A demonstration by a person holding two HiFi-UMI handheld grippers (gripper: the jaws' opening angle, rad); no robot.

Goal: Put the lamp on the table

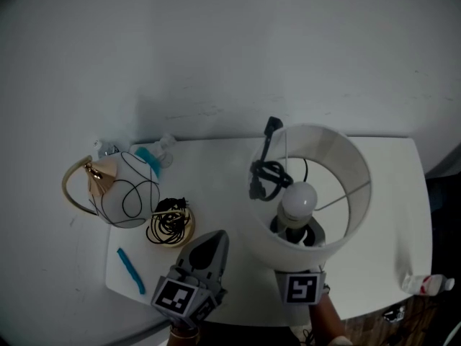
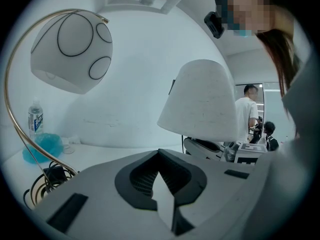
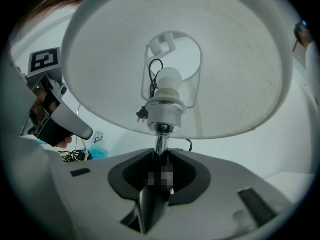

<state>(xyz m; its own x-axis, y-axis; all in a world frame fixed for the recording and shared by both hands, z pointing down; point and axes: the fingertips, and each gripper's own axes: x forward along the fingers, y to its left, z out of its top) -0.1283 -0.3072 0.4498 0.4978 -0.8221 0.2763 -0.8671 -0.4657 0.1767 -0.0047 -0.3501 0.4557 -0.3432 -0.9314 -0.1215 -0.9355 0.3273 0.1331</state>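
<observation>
Clamping the lamp [image 3: 175, 59] by its stem [image 3: 160, 143], right tongs [image 3: 159, 156]; base unseen.

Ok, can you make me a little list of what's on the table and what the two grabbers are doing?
table: white, against a white wall
right gripper: shut on the metal stem of the white-shade lamp
lamp base: hidden, so cannot tell if it touches the table
left gripper: jaws together, holding nothing
other lamp: globe lamp on a gold arc, at the table's left
also there: coiled cable, blue stick, water bottle
</observation>
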